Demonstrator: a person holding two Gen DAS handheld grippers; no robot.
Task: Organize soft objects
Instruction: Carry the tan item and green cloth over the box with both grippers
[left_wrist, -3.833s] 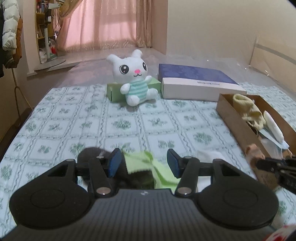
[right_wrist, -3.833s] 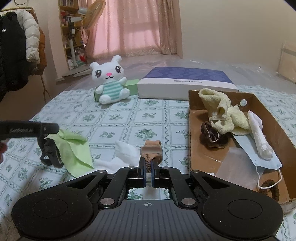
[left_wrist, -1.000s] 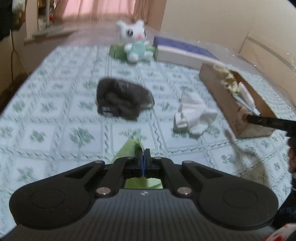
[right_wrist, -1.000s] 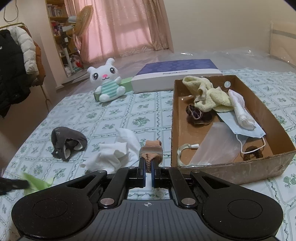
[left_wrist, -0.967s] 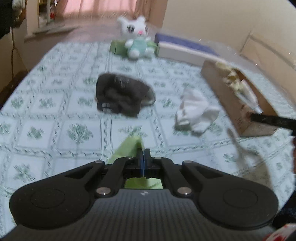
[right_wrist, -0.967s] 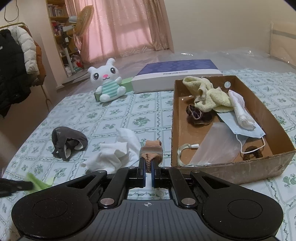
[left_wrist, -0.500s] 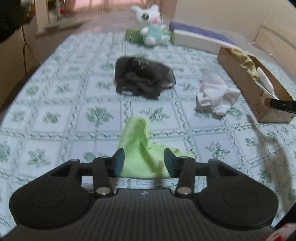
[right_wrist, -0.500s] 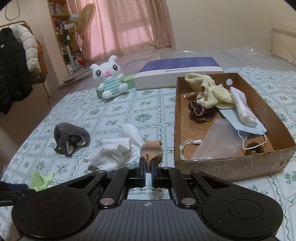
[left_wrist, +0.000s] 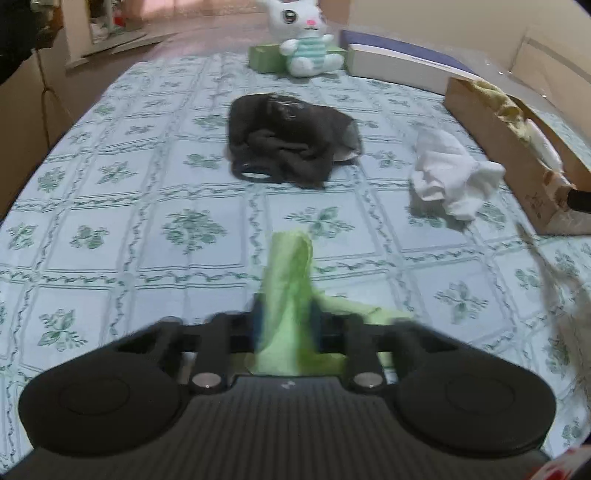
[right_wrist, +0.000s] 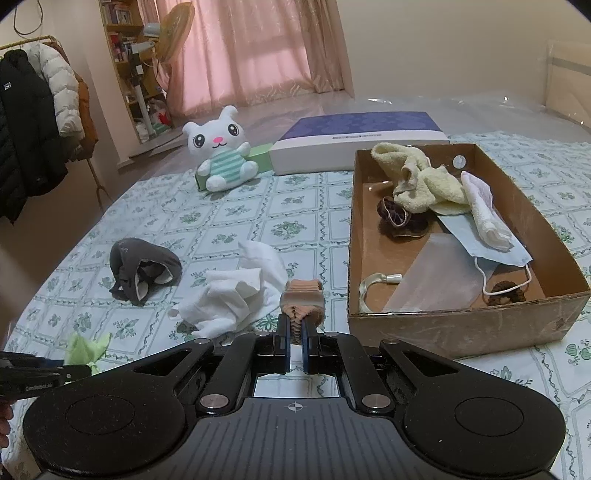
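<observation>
Gripping a brown scrunchie (right_wrist: 303, 297) between nearly closed fingers, the right gripper (right_wrist: 294, 338) hangs just left of the cardboard box (right_wrist: 461, 328). Left gripper (left_wrist: 286, 325): motion blur, fingers around the green cloth (left_wrist: 288, 291); clamped or not, cannot tell. White cloth (right_wrist: 236, 291) and dark cloth (right_wrist: 142, 267) lie on the patterned sheet (left_wrist: 147, 206).

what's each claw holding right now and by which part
Left claw pinches the green cloth at a bunched fold; right claw grips the tan scrunchie by its near edge.
</observation>
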